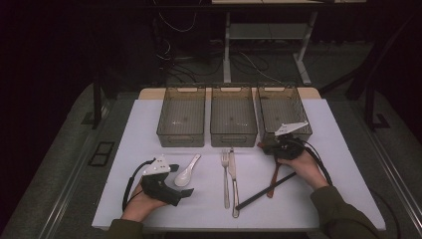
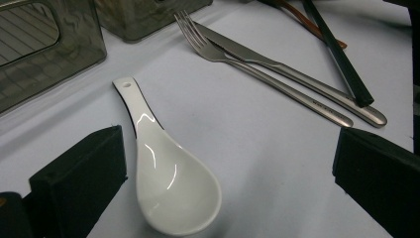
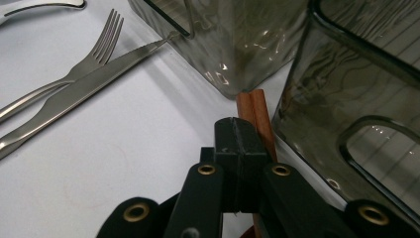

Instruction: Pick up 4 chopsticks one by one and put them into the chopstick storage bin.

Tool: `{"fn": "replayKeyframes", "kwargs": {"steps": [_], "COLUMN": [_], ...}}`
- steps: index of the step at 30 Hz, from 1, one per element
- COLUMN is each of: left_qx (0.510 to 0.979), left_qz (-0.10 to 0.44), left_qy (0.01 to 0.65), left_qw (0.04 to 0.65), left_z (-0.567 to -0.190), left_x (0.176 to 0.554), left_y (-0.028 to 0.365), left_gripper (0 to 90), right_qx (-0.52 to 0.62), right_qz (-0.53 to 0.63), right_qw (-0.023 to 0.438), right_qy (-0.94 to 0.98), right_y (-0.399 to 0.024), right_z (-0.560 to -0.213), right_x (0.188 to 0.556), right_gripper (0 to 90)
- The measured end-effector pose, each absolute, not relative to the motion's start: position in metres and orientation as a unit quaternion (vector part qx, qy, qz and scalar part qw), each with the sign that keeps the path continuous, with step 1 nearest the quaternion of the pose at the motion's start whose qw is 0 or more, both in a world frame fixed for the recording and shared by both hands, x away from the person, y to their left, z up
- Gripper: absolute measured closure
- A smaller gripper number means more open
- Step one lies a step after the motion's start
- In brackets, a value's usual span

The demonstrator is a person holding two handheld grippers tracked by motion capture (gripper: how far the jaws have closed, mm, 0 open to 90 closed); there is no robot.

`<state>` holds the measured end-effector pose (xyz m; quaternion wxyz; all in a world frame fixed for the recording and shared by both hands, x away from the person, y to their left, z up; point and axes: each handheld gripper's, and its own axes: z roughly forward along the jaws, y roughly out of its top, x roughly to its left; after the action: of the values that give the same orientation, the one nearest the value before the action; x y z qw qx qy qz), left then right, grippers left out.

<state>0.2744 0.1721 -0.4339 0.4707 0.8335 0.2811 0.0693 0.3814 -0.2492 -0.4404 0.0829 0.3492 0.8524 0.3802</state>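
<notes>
Right gripper (image 3: 240, 144) has its fingers shut on the brown chopsticks (image 3: 253, 111), by the right bin (image 1: 283, 112) at the worktop's back edge. Next: lift & drop them in. Left gripper (image 1: 164, 181) fingers wide open near the white spoon (image 2: 168, 183).

Three smoked translucent bins (image 1: 181, 119) are counted at the far side of the table (image 1: 139, 199), set in one row. One white ceramic spoon (image 2: 171, 183) is counted on the white surface. One metal fork (image 1: 225, 174) and one metal knife (image 1: 233, 184) are counted, laid side by side. One pair of brown chopsticks (image 3: 255, 114) is counted, seen as two sticks pressed together. One black stick (image 1: 263, 191) is counted; whether it is a single piece or a pair cannot be told. Two handheld grippers are counted: the left gripper (image 1: 185, 191) and the right gripper (image 1: 266, 146). Two hands are counted, one on each gripper.
</notes>
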Motion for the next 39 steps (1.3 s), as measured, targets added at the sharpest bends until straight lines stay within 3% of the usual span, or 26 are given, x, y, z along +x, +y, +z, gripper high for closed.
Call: {"fn": "replayKeyframes", "kwargs": {"steps": [11,14,20,29,39], "left_qx": [0.830,0.830,0.830,0.829,0.830], "left_qz": [0.070,0.071,0.072,0.070,0.070], "left_qy": [0.280,0.278,0.279,0.281,0.284], "left_qw": [0.477,0.477,0.477,0.478,0.475], "left_z": [-0.434,-0.434,-0.434,-0.435,-0.436], "left_x": [0.276,0.277,0.277,0.276,0.277], "left_y": [0.173,0.175,0.179,0.178,0.179], "left_gripper": [0.0,0.0,0.0,0.0,0.0], "right_qx": [0.351,0.350,0.346,0.335,0.330], "right_qz": [0.396,0.396,0.408,0.413,0.429], "right_qw": [0.067,0.067,0.072,0.071,0.083], "right_qy": [0.846,0.846,0.842,0.844,0.837], "right_y": [-0.251,-0.253,-0.258,-0.268,-0.281], "right_z": [-0.437,-0.435,-0.427,-0.420,-0.415], "right_x": [0.377,0.376,0.371,0.357,0.345], "right_gripper": [89.3,85.4,73.6,47.0,35.1]}}
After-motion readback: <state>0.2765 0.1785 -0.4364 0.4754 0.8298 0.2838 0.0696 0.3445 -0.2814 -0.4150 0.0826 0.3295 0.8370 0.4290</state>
